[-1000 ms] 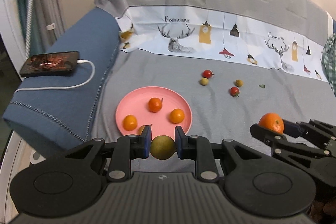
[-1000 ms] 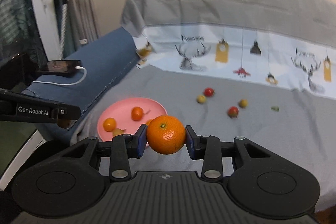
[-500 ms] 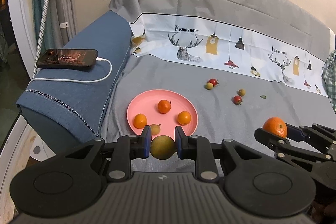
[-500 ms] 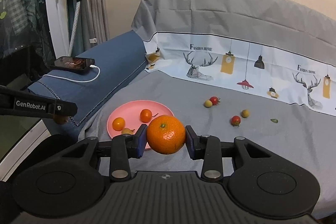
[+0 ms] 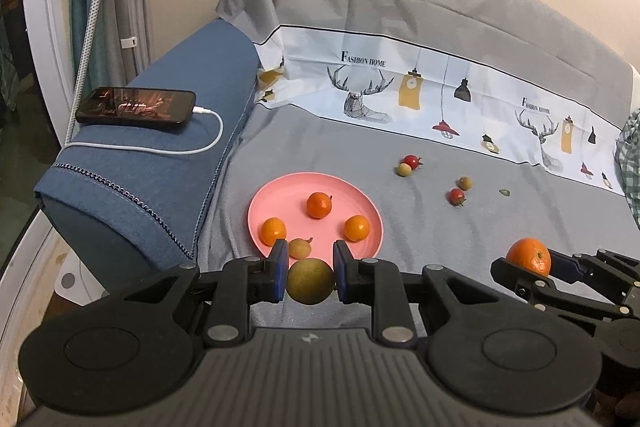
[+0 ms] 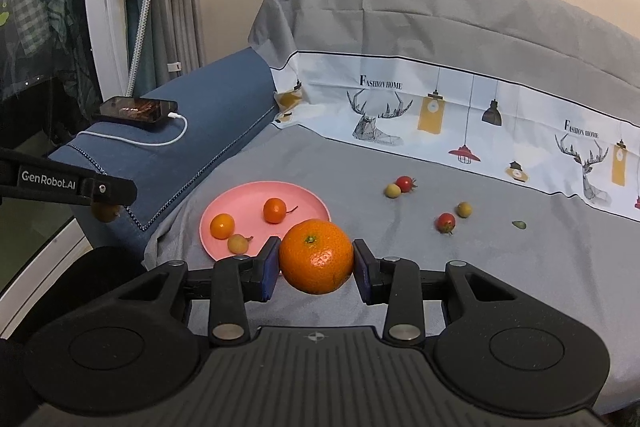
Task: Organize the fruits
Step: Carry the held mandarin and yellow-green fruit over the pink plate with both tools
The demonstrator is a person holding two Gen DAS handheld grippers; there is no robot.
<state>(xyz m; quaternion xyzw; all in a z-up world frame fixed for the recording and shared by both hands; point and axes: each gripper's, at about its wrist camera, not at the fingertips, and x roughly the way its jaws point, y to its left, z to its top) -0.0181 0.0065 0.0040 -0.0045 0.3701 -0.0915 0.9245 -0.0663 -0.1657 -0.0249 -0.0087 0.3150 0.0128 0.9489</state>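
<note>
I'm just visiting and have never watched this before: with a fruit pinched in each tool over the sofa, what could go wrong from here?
1. The round pink plate already holds four small fruits, so dropping in the big orange mandarin or the greenish-brown round fruit may knock them off.
2. The plate sits on soft grey fabric near the seat edge; a push might tip it.
3. Both fruits are round and pinched only at their sides; they could slip from the jaws.
</note>
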